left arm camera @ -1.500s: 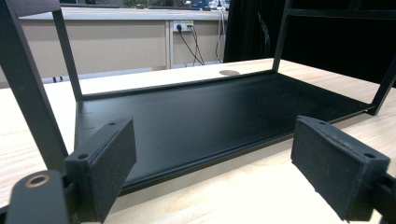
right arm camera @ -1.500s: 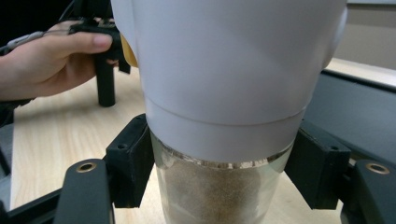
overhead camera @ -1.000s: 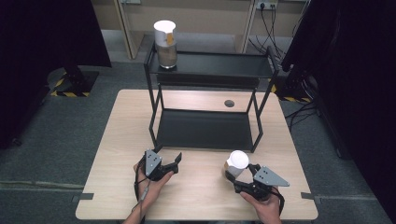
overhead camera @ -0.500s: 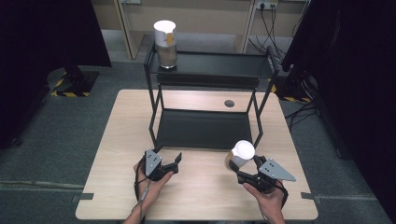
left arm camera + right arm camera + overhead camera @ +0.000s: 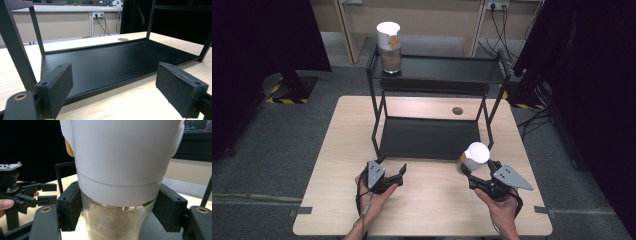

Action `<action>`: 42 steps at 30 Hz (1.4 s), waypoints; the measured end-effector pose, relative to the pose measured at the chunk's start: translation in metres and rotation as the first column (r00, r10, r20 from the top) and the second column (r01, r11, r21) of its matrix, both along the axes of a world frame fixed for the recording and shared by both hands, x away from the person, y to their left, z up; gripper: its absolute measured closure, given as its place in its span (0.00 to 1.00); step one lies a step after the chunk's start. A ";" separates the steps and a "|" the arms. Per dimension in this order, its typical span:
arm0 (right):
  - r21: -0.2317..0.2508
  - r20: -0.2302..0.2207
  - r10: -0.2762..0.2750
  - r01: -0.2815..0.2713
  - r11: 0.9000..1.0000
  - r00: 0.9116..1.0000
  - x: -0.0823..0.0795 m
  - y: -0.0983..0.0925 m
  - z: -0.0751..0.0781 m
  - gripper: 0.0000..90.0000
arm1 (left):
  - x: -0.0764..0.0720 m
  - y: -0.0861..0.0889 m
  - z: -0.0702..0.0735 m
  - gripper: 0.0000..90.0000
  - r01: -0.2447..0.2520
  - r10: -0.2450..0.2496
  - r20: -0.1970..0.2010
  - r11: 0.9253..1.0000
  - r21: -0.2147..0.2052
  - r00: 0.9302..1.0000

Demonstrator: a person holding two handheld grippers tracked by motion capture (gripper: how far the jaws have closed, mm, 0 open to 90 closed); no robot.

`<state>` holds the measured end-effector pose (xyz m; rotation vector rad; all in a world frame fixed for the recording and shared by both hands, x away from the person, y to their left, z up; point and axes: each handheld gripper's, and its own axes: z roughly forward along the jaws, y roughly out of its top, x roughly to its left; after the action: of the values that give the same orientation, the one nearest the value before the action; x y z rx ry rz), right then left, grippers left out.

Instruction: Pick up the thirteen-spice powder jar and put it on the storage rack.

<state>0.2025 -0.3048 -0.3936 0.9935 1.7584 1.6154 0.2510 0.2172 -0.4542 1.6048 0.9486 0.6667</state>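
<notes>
A glass jar (image 5: pixel 476 154) with a tall white lid and sandy contents is held just in front of the black shelf's right leg, with my right gripper (image 5: pixel 468 169) shut on it. Up close, its pads (image 5: pixel 71 206) press the glass body of the jar (image 5: pixel 120 165) just below the lid. A second, similar jar (image 5: pixel 388 42) stands on the left end of the shelf's top tier (image 5: pixel 447 70). My left gripper (image 5: pixel 399 172) rests low at the front of the lower tier (image 5: pixel 427 137), open, nothing between its pads (image 5: pixel 58 87).
The black two-tier metal shelf stands mid-table, its posts (image 5: pixel 374 115) at the corners. The lower tier (image 5: pixel 112 60) is bare. A round grommet hole (image 5: pixel 457 110) sits in the wooden tabletop (image 5: pixel 432 205) behind it. Dark curtains flank the table.
My right gripper has shifted slightly up and to the right in the high view, carrying the jar closer to the shelf. The left gripper has stayed put.
</notes>
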 end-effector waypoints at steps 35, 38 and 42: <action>0.032 0.078 -0.069 0.067 0.997 0.995 0.018 0.011 0.030 0.35 | 0.000 0.000 0.000 0.15 -0.001 0.001 0.001 1.000 -0.001 1.000; 0.038 0.088 -0.076 0.073 0.997 0.993 0.020 0.011 0.034 0.35 | 0.000 0.000 0.000 0.15 -0.001 0.001 0.001 1.000 0.000 1.000; 0.042 0.098 -0.083 0.080 0.996 0.992 0.023 0.012 0.039 0.35 | 0.000 0.000 0.000 0.15 -0.001 0.001 0.002 1.000 -0.001 1.000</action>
<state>0.2258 -0.2932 -0.3550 0.9724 1.6064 1.6240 0.2507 0.2172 -0.4546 1.6024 0.9481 0.6677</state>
